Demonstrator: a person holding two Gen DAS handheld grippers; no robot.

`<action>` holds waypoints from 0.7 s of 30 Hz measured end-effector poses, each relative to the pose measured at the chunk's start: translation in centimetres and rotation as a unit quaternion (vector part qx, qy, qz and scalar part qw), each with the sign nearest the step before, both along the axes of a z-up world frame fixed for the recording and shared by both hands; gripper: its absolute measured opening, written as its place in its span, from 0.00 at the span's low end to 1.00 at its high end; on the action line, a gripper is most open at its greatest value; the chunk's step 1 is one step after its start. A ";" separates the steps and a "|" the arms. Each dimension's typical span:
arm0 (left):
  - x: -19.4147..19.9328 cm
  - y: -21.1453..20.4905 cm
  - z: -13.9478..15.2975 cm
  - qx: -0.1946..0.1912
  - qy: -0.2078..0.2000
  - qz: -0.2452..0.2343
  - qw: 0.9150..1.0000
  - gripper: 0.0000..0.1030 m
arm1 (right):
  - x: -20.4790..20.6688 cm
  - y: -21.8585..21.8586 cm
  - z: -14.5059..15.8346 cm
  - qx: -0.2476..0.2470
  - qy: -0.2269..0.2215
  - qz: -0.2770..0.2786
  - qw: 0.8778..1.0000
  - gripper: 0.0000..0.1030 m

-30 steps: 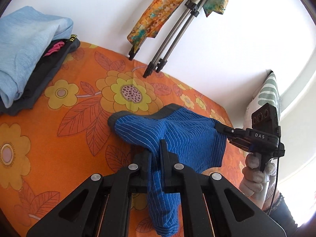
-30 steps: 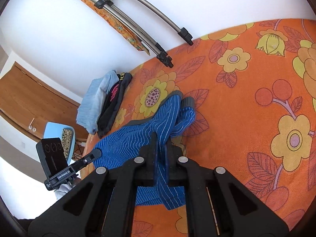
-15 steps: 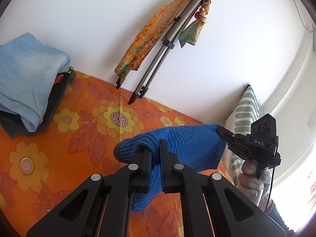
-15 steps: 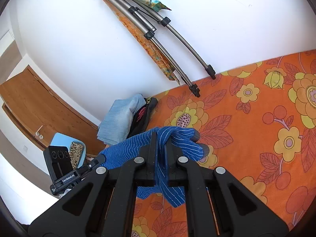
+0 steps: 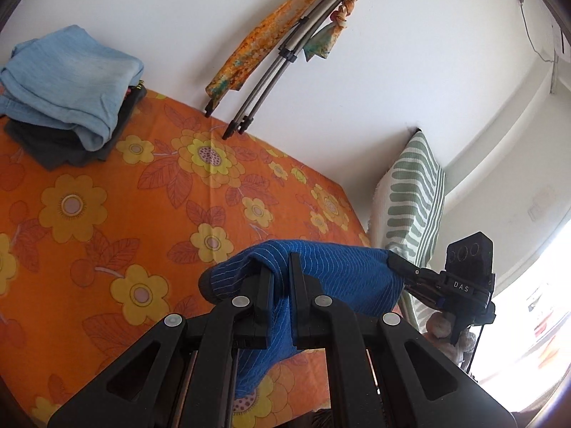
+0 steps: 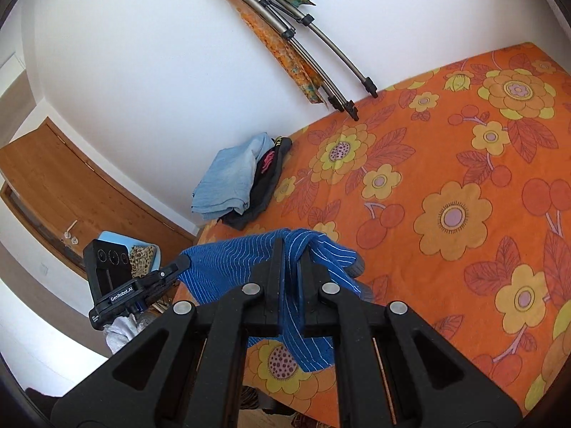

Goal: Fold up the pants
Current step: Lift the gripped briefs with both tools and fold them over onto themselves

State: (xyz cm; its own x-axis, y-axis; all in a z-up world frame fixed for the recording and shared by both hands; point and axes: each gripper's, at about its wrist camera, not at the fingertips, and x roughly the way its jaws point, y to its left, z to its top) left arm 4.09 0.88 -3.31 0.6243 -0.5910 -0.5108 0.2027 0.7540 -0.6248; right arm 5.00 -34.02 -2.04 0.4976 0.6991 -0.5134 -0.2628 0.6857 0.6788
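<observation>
Two grippers' fingers pinching blue pants

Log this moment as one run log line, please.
stage: lifting | left gripper: shut on blue pants | right gripper: shut on blue pants | pants: held above orange bedsheet

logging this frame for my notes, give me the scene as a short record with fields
garment: blue pinstriped fabric pants, lifted, hanging between both grippers
left gripper: shut on the pants
right gripper: shut on the pants
surface: orange floral bedsheet
stack: folded light blue and dark clothes at the bed's far corner
wall: folded grey metal tripod leaning, patterned scarf draped on it
</observation>
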 end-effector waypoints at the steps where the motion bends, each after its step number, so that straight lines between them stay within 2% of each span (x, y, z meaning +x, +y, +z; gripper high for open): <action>1: -0.1 -0.1 -0.5 0.005 0.009 0.000 1.000 0.05 | -0.4 0.1 -0.5 -0.002 0.006 0.000 1.000 0.05; 6: 2.4 0.0 -2.8 0.022 0.042 0.011 0.999 0.05 | 1.9 0.9 -2.9 -0.020 0.039 -0.007 0.999 0.05; 10: 5.7 0.3 -4.3 0.030 0.061 0.023 0.997 0.05 | 6.3 1.1 -6.0 0.004 0.097 -0.017 0.995 0.05; 14: 8.4 0.4 -5.7 0.045 0.075 0.042 0.995 0.05 | 10.2 2.0 -7.6 -0.041 0.103 -0.022 0.994 0.05; 17: 9.8 0.2 -6.4 0.061 0.079 0.049 0.994 0.05 | 12.6 2.0 -8.6 -0.038 0.111 -0.016 0.993 0.05; 21: 11.5 0.4 -7.1 0.064 0.087 0.057 0.993 0.05 | 14.6 2.2 -9.8 -0.039 0.120 -0.012 0.992 0.05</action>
